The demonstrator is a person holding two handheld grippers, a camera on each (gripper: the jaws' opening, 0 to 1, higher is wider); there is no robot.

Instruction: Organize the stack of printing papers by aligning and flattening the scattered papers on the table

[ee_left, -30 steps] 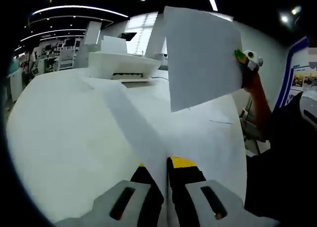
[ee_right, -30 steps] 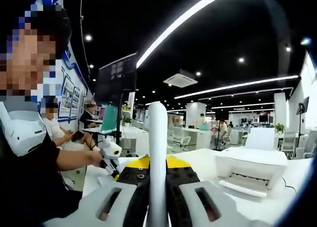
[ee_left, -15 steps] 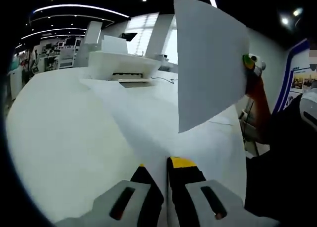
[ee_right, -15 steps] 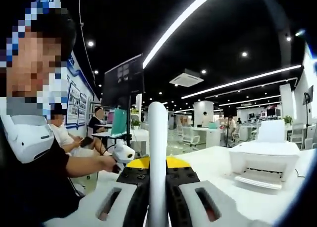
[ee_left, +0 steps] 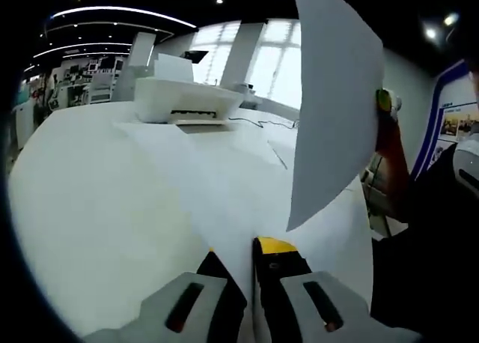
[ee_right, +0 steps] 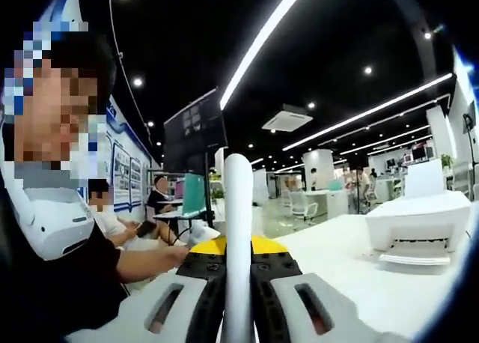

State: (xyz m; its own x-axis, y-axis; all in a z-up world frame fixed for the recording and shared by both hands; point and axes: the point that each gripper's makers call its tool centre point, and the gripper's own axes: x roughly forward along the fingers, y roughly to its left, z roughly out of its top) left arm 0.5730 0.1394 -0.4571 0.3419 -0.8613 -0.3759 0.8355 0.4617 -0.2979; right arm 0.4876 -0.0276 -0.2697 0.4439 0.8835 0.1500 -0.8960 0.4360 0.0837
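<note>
Left gripper view: the left hand-held gripper (ee_left: 248, 283) is clamped on a sheet of paper (ee_left: 209, 186) that runs away from its jaws, flat across the white desk (ee_left: 82, 208). Off to the right, the right hand-held gripper (ee_left: 385, 103) holds a second sheet (ee_left: 333, 103) up in the air, standing nearly edge-on and tilted, its lower corner hanging just above the desk near the left jaws. A white printer (ee_left: 187, 99) sits at the far side of the desk, with a dark cable trailing beside it. The person's dark sleeve shows at the right edge.

Right gripper view: the right hand-held gripper (ee_right: 238, 279) is pinched tight on its raised sheet (ee_right: 239, 231), seen edge-on as a white strip rising straight from between the jaws. The printer (ee_right: 419, 227) stands on the desk (ee_right: 344, 260) at the right. The person's arm (ee_right: 142, 262) reaches in from the left toward the jaws, and a seated person shows further back among office desks.
</note>
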